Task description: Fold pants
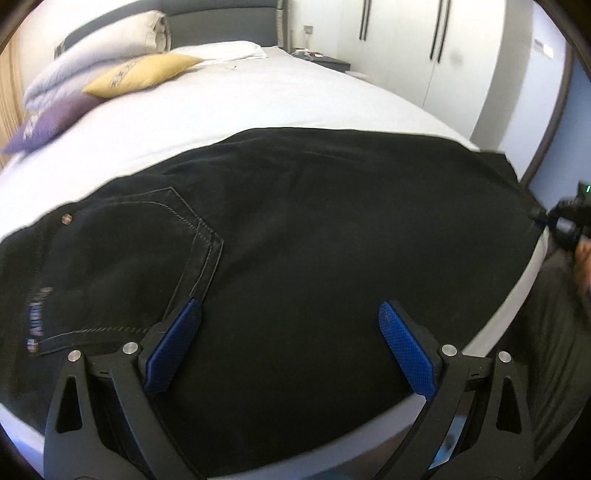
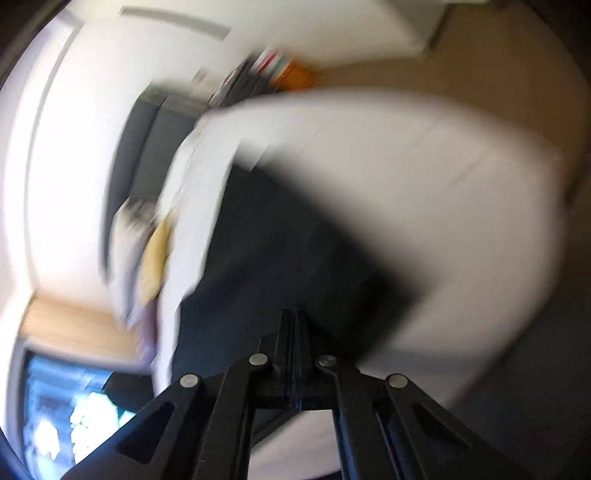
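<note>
So the black denim pants [image 1: 295, 229] are spread flat across the near end of the white-sheeted bed [image 1: 258, 96], waistband end off to the left in your left wrist view. You can see a stitched back pocket [image 1: 140, 258] facing up there, with a small copper rivet [image 1: 67, 219] at its corner and some kind of label near the waistband that's too blurry to read. The fabric runs all the way to the right edge of the mattress.

Your left claw [image 1: 290, 345] sits low over the pants with its 2 blue textured pads [image 1: 410, 354] spread wide apart, nothing between them. The left pad's tip is right at the bottom corner of that pocket.

Your right claw [image 2: 294, 317] is pinched closed, fingers pressed together on the dark edge of the pants. In the left view you can spot it at the far right [image 1: 541, 216], clamped onto the hem-side corner of the fabric at the mattress edge. The right wrist view is heavily motion-blurred, so beyond the dark cloth [image 2: 288, 236] on the white bed, details there are mush.

Further up the bed there's a mustard yellow cushion [image 1: 142, 74], a purple cushion [image 1: 48, 122] beside it, and a rolled pale duvet [image 1: 107, 44] stacked behind them against the grey padded headboard [image 1: 221, 22]. White wardrobe doors with black handles [image 1: 402, 40] stand past the bed on the right.
</note>
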Available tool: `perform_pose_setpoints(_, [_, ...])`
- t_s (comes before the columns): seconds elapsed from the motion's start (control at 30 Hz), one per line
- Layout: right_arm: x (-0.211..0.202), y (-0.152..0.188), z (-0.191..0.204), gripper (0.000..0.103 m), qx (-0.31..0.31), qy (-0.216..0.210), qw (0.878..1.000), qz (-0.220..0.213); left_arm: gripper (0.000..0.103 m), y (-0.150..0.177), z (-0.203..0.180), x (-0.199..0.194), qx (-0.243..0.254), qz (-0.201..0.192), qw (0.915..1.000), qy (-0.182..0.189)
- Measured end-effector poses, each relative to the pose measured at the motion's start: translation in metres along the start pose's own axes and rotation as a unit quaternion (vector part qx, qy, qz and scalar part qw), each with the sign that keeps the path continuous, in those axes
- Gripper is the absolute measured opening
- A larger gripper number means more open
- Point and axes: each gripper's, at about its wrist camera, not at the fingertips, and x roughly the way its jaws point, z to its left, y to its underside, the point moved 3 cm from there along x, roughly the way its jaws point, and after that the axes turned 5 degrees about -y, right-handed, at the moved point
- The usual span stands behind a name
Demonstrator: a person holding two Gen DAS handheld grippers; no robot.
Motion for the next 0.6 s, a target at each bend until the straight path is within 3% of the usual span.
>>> perform_pose_setpoints(0.07, [-0.03,-0.017,-0.01,0.011,0.015,0.015,0.999,-0.037,0.099,0.01,-0.008,-0.016,0.001,-0.003,0.9999,-0.015])
perform_pose_setpoints(0.1, [-0.045,-0.021,-0.011,0.027,0.011,0.046,0.997,-0.055,0.099,0.007,-0.004,-0.023,-0.001,-0.01,0.9995,-0.031])
perform_pose_setpoints(0.17, [-0.052,-0.015,0.01,0.042,0.006,0.019,0.998,-0.064,0.099,0.016,-0.01,-0.049,-0.008,-0.027,0.9993,-0.025])
perform_pose_setpoints(0.23, [-0.053,-0.002,0.024,0.062,0.006,-0.009,0.999,-0.047,0.099,0.014,-0.006,-0.059,-0.013,-0.041,0.9987,-0.027])
perform_pose_setpoints(0.33, [-0.016,0.016,0.053,0.062,-0.006,-0.029,1.0,-0.001,0.099,0.001,-0.004,-0.055,-0.019,-0.043,0.9985,-0.027])
perform_pose_setpoints(0.4, [0.001,0.027,0.057,0.062,0.004,-0.02,1.0,0.019,0.099,-0.008,-0.004,-0.052,-0.024,-0.041,0.9985,-0.027])
perform_pose_setpoints(0.47, [0.026,0.043,0.046,0.062,0.043,-0.004,0.998,0.04,0.099,0.006,-0.022,-0.065,-0.024,-0.039,0.9987,-0.024])
perform_pose_setpoints(0.6, [0.026,0.046,0.027,0.061,0.099,-0.015,0.994,0.034,0.099,0.014,-0.031,-0.076,-0.026,-0.03,0.9991,-0.016])
